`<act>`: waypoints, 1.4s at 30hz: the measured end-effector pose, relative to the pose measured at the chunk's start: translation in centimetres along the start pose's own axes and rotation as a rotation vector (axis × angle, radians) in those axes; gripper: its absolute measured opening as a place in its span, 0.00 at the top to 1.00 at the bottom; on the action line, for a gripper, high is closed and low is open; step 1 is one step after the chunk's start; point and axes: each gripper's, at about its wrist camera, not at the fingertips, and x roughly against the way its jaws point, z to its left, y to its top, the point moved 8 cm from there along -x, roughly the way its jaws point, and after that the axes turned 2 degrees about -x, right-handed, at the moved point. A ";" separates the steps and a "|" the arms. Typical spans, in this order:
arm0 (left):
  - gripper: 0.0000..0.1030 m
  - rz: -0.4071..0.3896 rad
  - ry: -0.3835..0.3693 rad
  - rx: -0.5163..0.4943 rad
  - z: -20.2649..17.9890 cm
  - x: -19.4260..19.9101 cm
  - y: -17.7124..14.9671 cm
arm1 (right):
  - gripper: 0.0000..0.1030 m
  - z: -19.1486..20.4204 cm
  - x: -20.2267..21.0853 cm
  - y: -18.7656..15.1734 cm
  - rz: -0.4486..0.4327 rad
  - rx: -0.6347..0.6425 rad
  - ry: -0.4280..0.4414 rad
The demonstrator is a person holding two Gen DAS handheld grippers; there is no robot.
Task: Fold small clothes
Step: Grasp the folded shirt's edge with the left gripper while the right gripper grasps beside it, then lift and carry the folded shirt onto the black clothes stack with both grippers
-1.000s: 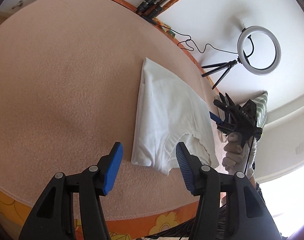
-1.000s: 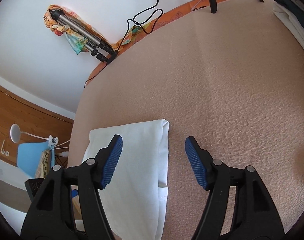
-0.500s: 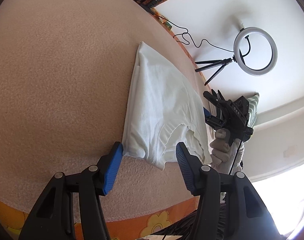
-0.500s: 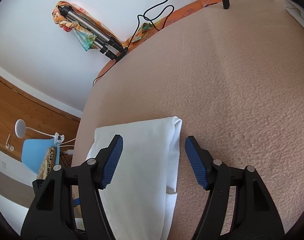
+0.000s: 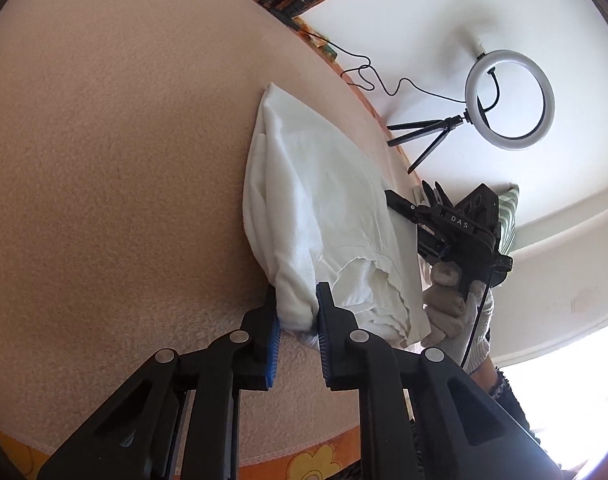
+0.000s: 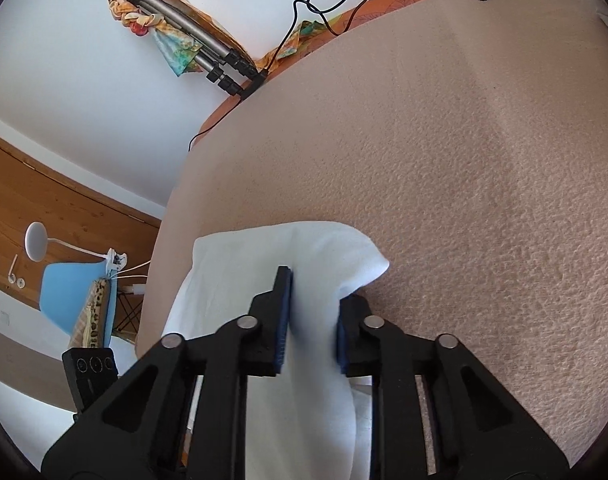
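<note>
My left gripper has just closed, pinching the white garment at lower centre; my right gripper just clamped its folded edge too.

White garment on peach-blanketed bed, ring-light tripod at edge

Bright daylight, window glare, fisheye-warped edges

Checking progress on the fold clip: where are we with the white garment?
Done: the white garment lies folded lengthwise on the peach blanket. In hand: left gripper and right gripper have just closed, each pinching cloth at one end. Left: the crosswise fold; none is visible yet.
</note>
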 end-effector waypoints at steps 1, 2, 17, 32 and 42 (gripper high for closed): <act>0.87 -0.012 0.002 -0.023 -0.5 0.2 0.0 | 0.89 0.2 0.1 0.0 -0.007 0.007 -0.015; 0.87 -0.024 0.006 -0.046 -1.0 0.5 0.1 | 0.90 0.6 0.3 0.1 -0.015 0.022 -0.026; 0.88 -0.079 -0.027 -0.223 -5.5 0.8 0.5 | 0.91 6.1 7.0 1.0 -0.155 0.194 -0.058; 0.88 -0.037 -0.137 -0.476 -17.2 -5.8 0.1 | 0.92 2.1 19.9 3.8 -0.353 0.191 -0.150; 0.88 -0.015 -0.225 -0.608 -27.3 -13.8 0.2 | 0.92 -5.8 30.5 7.7 -0.486 0.129 -0.251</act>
